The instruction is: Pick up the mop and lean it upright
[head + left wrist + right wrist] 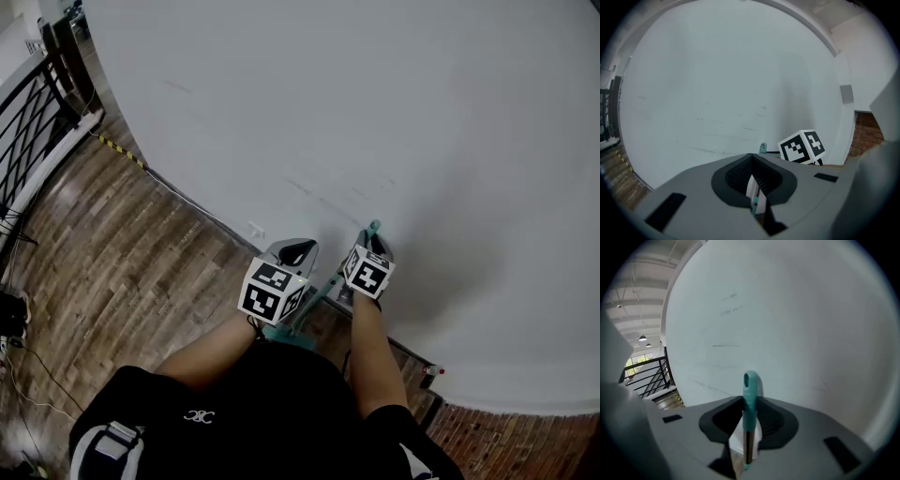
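Teal-tipped metal mop handle [750, 397] upright, top close to white wall [403, 112], placed for leaning. Right gripper [749, 430] clamped on teal grip, steering. Left gripper [753, 190] seemingly clamped lower on shaft, steadying.

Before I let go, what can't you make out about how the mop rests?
1. Mop head: head view, only a teal sliver shows; the left claw and the person's torso cover the rest, floor contact included.
2. Handle tip against the wall: contact unreadable; right gripper view faces the wall, hiding any gap; head view too small.
3. Lower handle: left gripper view, the claw's own body hides most of it.
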{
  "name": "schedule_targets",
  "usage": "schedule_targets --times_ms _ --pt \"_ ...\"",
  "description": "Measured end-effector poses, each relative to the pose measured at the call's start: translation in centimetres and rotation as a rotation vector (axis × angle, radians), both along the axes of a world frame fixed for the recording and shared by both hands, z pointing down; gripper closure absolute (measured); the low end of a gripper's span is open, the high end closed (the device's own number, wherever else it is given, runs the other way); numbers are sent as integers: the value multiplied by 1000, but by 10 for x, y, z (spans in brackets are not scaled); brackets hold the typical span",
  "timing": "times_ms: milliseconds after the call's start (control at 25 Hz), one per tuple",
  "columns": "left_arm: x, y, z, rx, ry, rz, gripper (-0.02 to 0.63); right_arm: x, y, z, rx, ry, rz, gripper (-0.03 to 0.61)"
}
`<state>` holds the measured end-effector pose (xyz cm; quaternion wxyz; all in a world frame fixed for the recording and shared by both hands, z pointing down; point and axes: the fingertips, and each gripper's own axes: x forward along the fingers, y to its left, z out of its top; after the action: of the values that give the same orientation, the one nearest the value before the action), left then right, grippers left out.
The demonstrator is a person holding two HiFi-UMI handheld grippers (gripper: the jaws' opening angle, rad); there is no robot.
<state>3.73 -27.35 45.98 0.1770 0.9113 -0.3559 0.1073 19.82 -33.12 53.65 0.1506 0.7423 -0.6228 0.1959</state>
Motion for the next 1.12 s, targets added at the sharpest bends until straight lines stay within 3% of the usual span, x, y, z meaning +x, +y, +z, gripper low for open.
schedule_targets --times_ms 480,840,1120 --pt "-12 4 21 -44 -15 -68 617 -23 30 -10 81 -34 -141 474" --pt "0 22 32 -72 -28 -39 617 -44 106 -28 96 -73 -248 476" --pt "14 39 36 -83 -25 -1 617 -47 138 -33 106 -68 -265 474"
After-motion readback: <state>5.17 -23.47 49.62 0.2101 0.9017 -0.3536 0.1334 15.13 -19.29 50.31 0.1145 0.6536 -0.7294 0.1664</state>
